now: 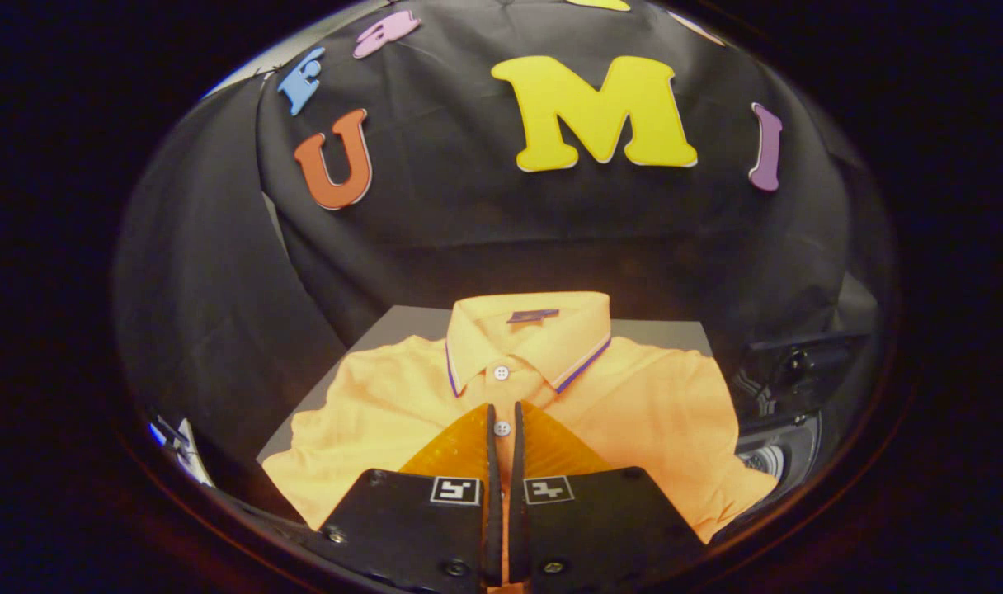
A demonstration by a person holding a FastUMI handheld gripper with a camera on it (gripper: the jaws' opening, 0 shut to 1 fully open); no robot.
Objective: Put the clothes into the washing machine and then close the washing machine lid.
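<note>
In the gripper view, the gripper [501, 417] is being held low and level over the front of an orange polo shirt [633, 404]. Its fingers are being kept nearly together, a thin strip of placket and a button showing between them; whether cloth is pinched cannot be told. The shirt is lying flat on a grey board [402, 322], the washing machine [778, 450] just beside it.

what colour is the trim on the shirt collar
Blue-purple piping with a pale stripe along the collar edge of the orange shirt, in the gripper view.
</note>
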